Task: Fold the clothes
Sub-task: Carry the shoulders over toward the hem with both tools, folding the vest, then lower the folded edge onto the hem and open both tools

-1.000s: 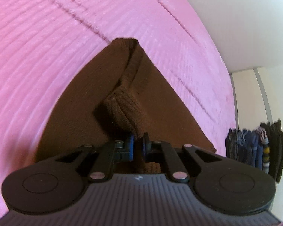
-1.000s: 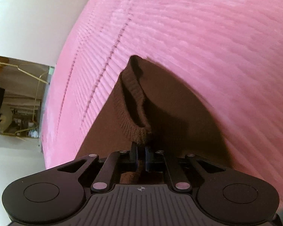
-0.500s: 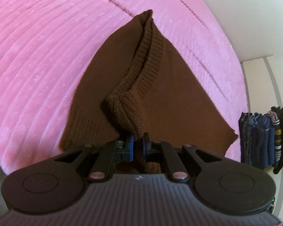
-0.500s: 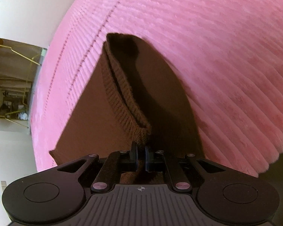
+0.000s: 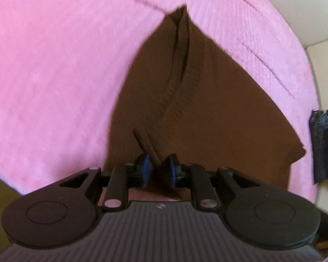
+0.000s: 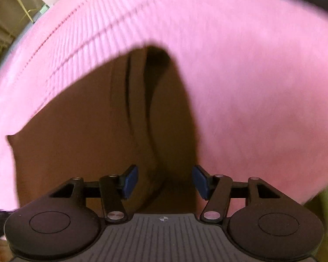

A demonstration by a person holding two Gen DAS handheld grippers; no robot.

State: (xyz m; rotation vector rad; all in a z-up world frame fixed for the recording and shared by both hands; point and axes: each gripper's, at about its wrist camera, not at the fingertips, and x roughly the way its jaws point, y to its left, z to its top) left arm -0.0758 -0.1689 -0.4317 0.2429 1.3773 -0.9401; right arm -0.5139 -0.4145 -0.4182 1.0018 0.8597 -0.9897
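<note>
- Your brown knit sweater [image 5: 207, 100] is lying on the pink ribbed bedspread [image 5: 54, 65], spread out toward the near edge of it. In the left wrist view it runs away from you to a point, with a ribbed band folded along the middle.
- In the right wrist view the same sweater [image 6: 87, 135] fills the middle of the frame, but it's smeared with motion blur, so you only get a couple of dark fold lines and no knit texture.
- Your left gripper [image 5: 158, 169] has its blue pads [image 5: 146, 170] only a little apart, with a ridge of brown fabric running down into the gap. It looks like the pads aren't quite pressing on it, but the blur and the angle make that hard to call, so I can't tell if it's pinching.
- Your right gripper [image 6: 165, 182] is clearly spread wide. Its blue pads [image 6: 131, 181] sit on either side of a fold of the sweater without touching it.
- The bottom of the sweater is hidden under both gripper bodies.
- Off the right edge of the left view there's a blurry stack of dark clothes [image 5: 325, 146], cut off by the frame, beside the bedspread.
</note>
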